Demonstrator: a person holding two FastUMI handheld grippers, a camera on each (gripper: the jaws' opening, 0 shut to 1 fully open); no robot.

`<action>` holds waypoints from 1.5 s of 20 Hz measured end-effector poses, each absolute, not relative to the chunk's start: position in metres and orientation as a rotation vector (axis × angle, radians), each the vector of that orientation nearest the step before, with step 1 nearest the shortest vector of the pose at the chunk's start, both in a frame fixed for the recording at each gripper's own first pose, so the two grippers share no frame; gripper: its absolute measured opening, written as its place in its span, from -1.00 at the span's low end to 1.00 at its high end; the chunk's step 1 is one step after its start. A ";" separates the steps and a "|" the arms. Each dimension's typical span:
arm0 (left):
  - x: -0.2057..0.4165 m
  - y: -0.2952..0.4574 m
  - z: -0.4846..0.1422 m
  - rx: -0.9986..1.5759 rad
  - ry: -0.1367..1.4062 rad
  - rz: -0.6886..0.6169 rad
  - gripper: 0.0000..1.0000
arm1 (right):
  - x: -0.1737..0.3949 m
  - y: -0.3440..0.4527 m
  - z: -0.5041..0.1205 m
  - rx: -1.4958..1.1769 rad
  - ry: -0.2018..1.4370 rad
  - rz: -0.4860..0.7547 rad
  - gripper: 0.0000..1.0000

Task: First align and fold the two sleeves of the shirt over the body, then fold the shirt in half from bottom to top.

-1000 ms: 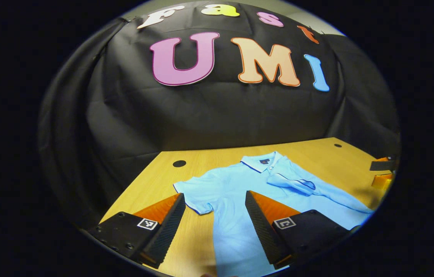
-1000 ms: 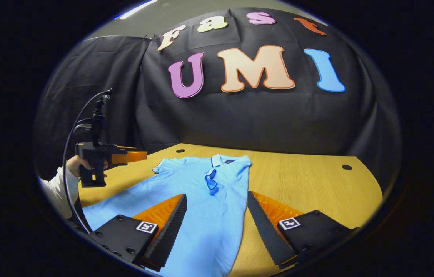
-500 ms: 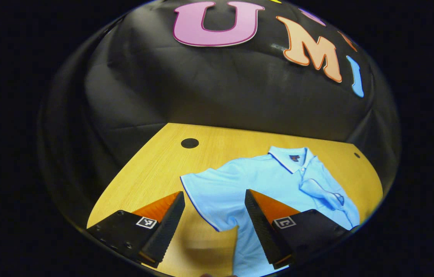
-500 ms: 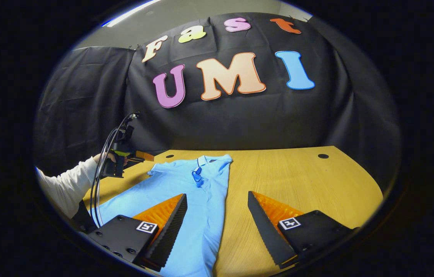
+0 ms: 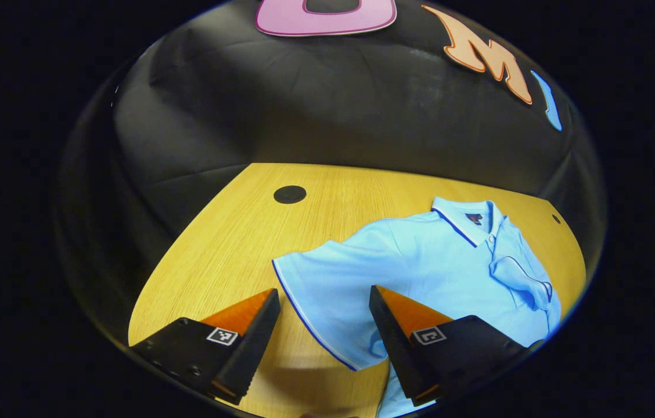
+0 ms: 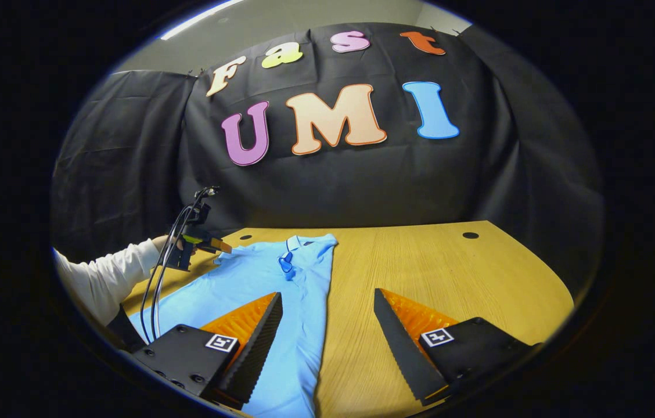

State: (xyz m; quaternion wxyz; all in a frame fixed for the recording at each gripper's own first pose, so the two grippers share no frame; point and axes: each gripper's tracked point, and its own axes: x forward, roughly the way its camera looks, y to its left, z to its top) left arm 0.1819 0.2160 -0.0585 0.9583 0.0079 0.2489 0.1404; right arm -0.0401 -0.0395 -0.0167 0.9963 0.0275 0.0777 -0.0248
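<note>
Left gripper [image 5: 321, 325] has dropped in on the unfolded left sleeve [image 5: 327, 290] over the last second, jaws wide apart, sleeve hem now between its fingers, nothing pinched. Shirt [image 6: 281, 302] lies flat on the table [image 6: 449, 273], right sleeve [image 5: 522, 278] already folded across the chest. Right gripper [image 6: 327, 331] has backed off to the shirt's right edge, also spread, holding nothing. Likely next: the left sleeve fold.

Recording booth, not a home: black cloth wall [image 6: 362, 186] backs a wooden table [image 6: 449, 273] with round cable holes [image 5: 290, 194]; plain ceiling above.
</note>
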 end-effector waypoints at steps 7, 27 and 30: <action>0.181 0.221 -0.071 0.021 0.541 0.300 0.82 | -0.045 -0.055 -0.023 0.078 0.163 -0.084 0.97; 0.197 0.187 -0.056 0.016 0.510 0.221 -1.00 | -0.046 -0.067 -0.036 0.097 0.188 -0.086 0.97; 0.203 0.164 -0.024 0.028 0.452 0.182 -1.00 | -0.043 -0.067 -0.032 0.107 0.179 -0.078 0.92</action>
